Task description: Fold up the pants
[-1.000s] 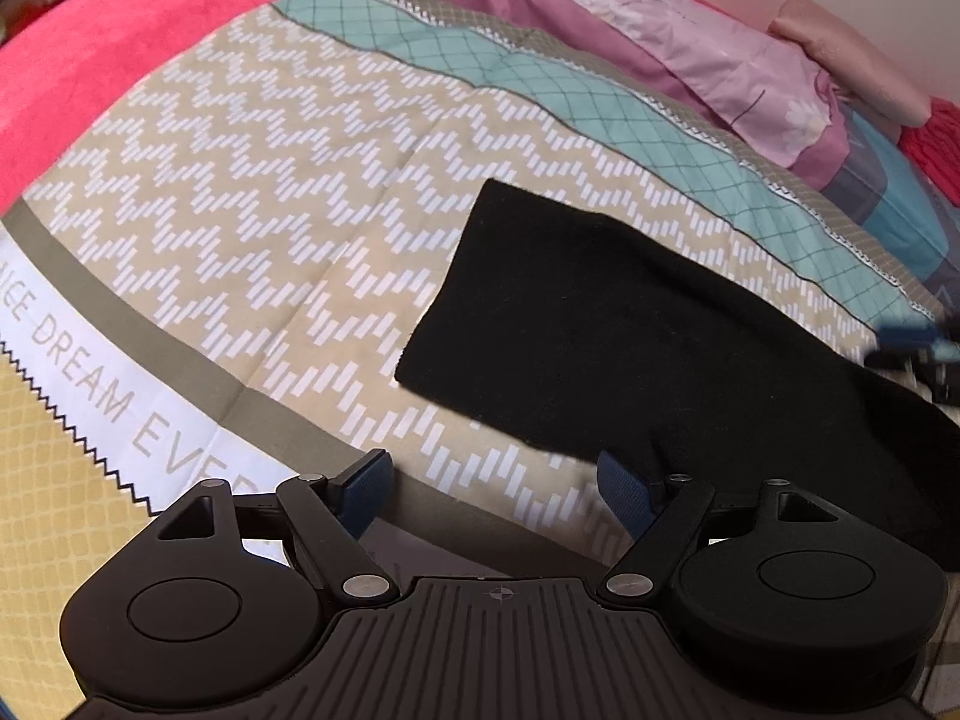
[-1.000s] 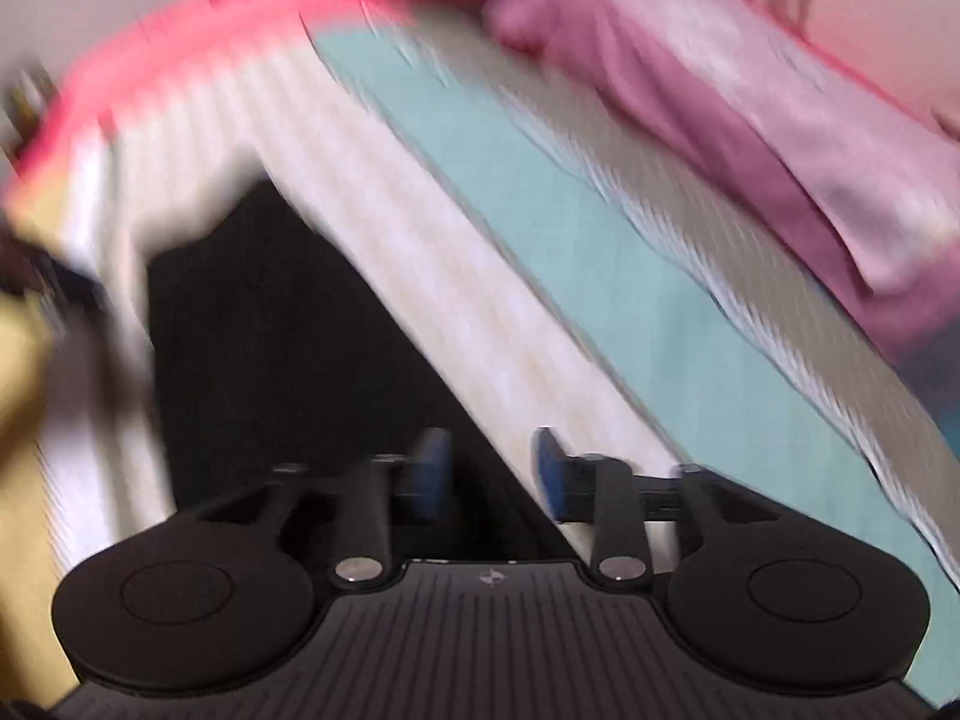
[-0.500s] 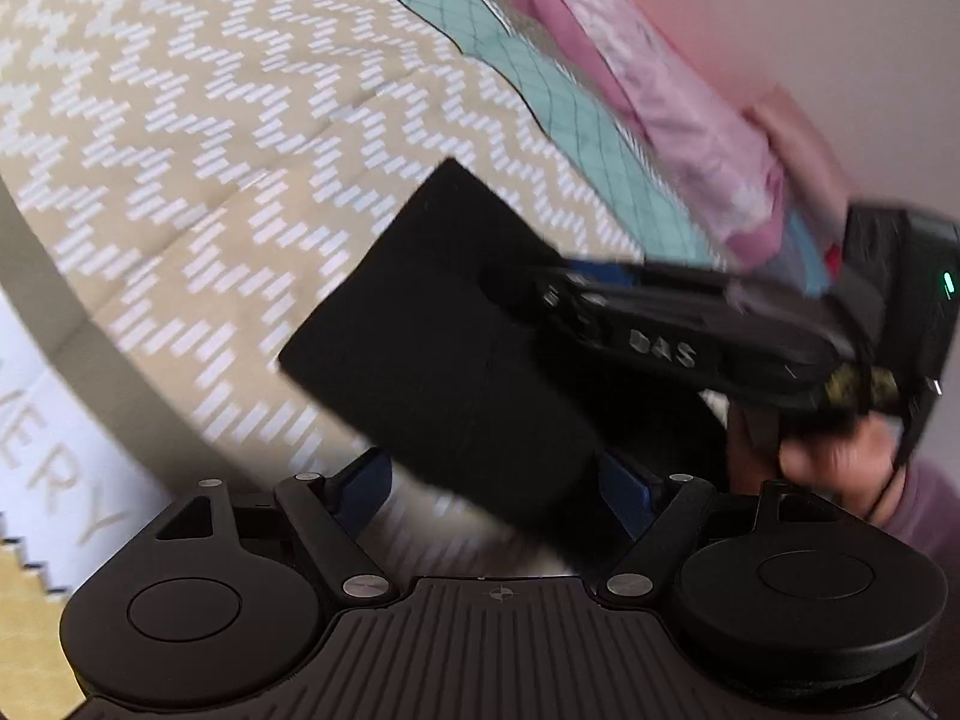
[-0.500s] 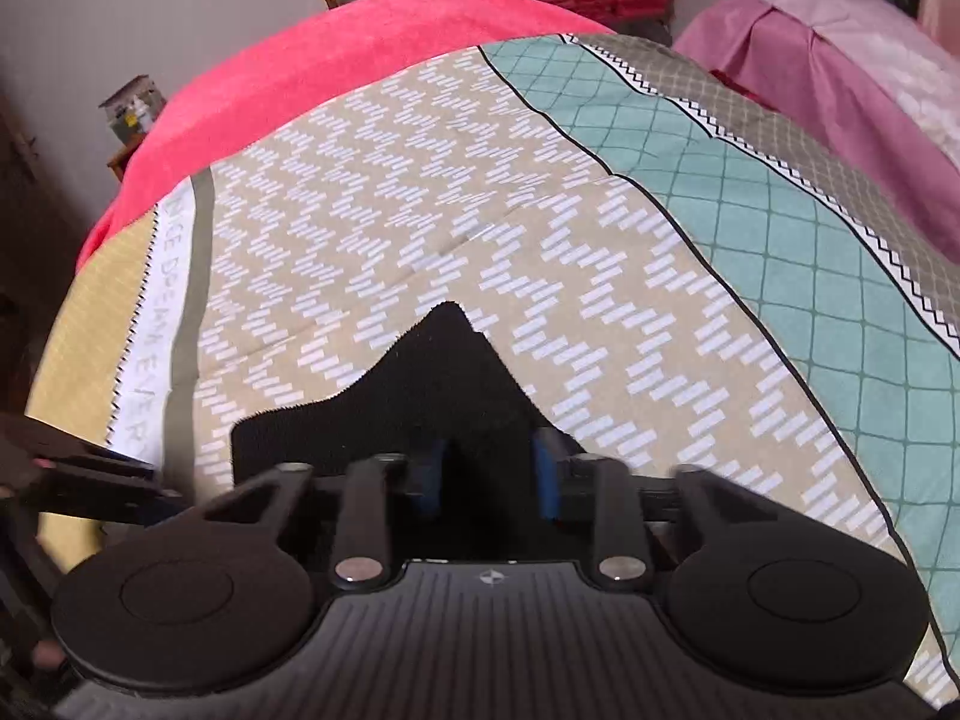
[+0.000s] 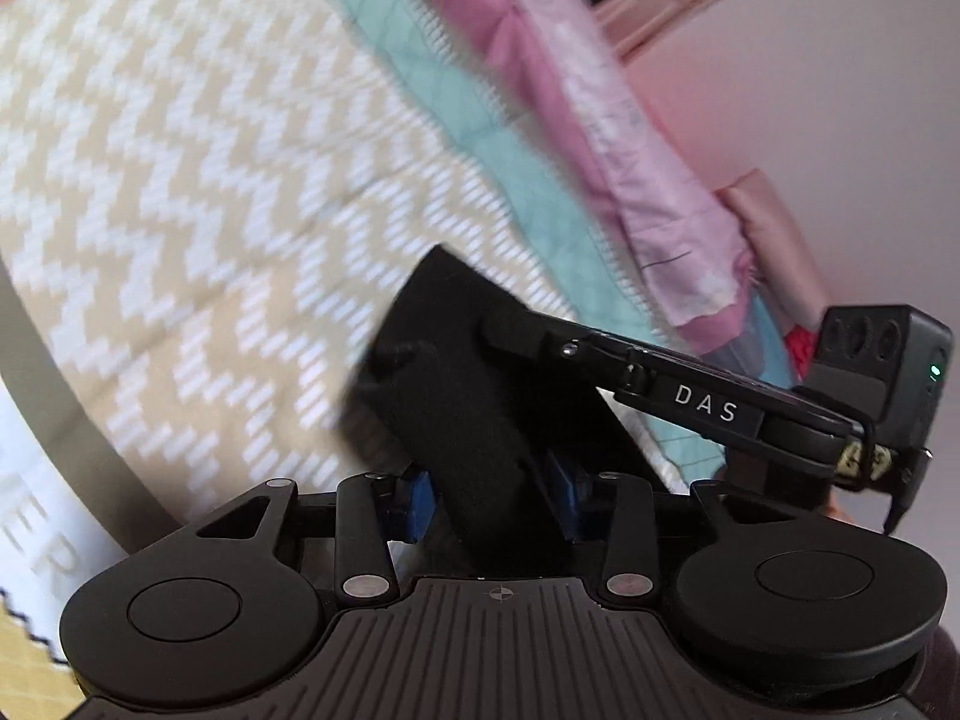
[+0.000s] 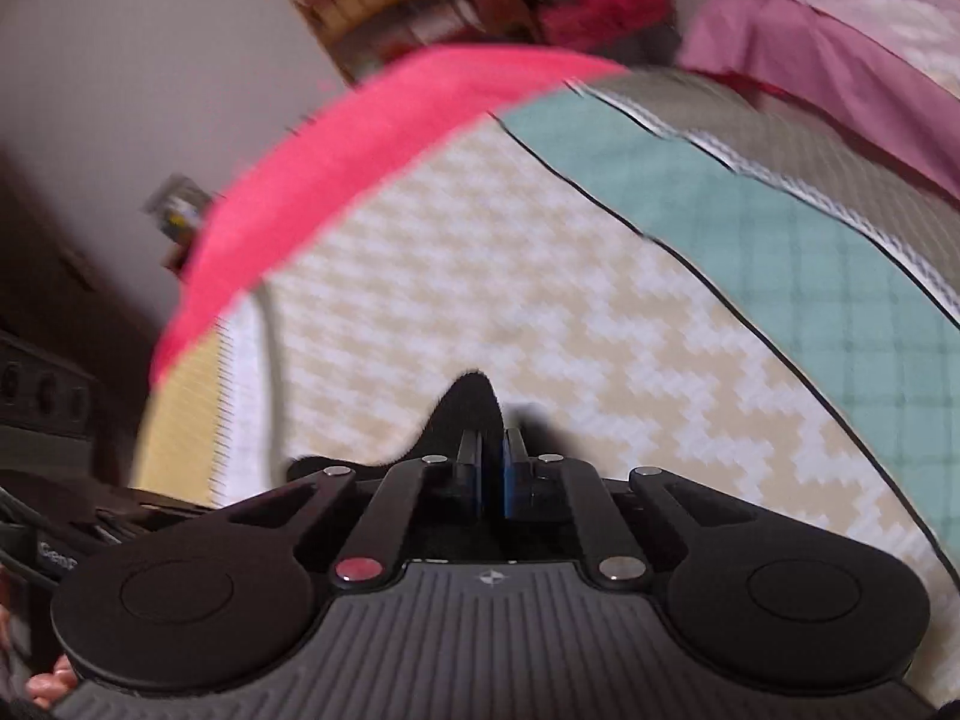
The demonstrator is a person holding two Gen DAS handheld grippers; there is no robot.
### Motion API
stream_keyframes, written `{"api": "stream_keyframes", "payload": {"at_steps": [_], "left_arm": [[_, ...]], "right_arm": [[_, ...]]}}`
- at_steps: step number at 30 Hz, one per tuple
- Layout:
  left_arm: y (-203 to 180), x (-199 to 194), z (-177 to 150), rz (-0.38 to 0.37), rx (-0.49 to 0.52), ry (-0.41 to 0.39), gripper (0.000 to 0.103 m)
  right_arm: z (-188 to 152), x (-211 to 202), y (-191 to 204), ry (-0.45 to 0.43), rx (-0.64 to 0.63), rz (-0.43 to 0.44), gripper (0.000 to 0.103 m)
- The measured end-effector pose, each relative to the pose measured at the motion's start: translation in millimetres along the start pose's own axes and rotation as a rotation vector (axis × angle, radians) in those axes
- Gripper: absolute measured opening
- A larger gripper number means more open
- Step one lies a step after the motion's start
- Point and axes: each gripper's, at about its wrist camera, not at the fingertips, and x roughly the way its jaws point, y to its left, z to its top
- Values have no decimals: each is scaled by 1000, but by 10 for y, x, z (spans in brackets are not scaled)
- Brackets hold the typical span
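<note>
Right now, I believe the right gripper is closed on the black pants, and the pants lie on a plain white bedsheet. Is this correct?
Not fully. The right gripper is indeed closed on the black pants, but the bedsheet is not plain white: it carries a beige and white zigzag pattern with a teal band and a pink edge. The right wrist view shows this.

A bed point(image 6: 540, 312) carries a beige zigzag cover with a teal checked band point(image 6: 780, 228) and a pink edge point(image 6: 372, 114). Pink-purple bedding point(image 5: 630, 138) lies beyond it, by a pale wall point(image 5: 810, 60). A blurred shelf point(image 6: 408, 6) stands behind.
</note>
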Motion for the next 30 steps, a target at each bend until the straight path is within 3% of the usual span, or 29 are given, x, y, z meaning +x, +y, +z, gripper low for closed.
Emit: {"api": "stream_keyframes", "payload": {"at_steps": [3,4,6,7,8,11,15,18,20,22,24,25,26,30], "left_arm": [[-6,20,-6,126,72,7,103],[53,74,-15,184,68,42,103],[172,65,-55,222,55,73,103],[205,0,-80,223,57,66,103],[216,-78,-98,233,68,59,103],[167,-330,-104,255,109,22,103],[-159,-346,-8,235,215,13,103],[-519,-44,34,173,302,36,103],[-707,291,-13,149,346,81,103],[-798,683,-72,153,370,166,103],[-822,1007,-155,220,422,233,103],[-844,1044,-190,221,456,229,103],[-867,1046,-205,203,472,238,103],[-848,1045,-211,190,468,248,103]], "right_arm": [[-92,288,13,100,-34,-171,15],[-135,272,-13,92,-9,-166,16],[-171,8,-40,21,69,-124,33],[-191,-169,-34,-14,87,-120,51],[-223,-371,-15,-56,90,-135,59],[-457,-977,19,-122,78,-244,59],[-1096,-1518,90,-147,166,-327,59],[-1593,-1528,109,-110,245,-342,59],[-1791,-1436,-11,-80,304,-344,50],[-1862,-1534,-189,-117,336,-435,42],[-1880,-1783,-314,-203,413,-609,50],[-1901,-1925,-327,-242,432,-680,58],[-1929,-2040,-310,-263,424,-709,58],[-2110,-2166,-79,-226,322,-641,67]]}}
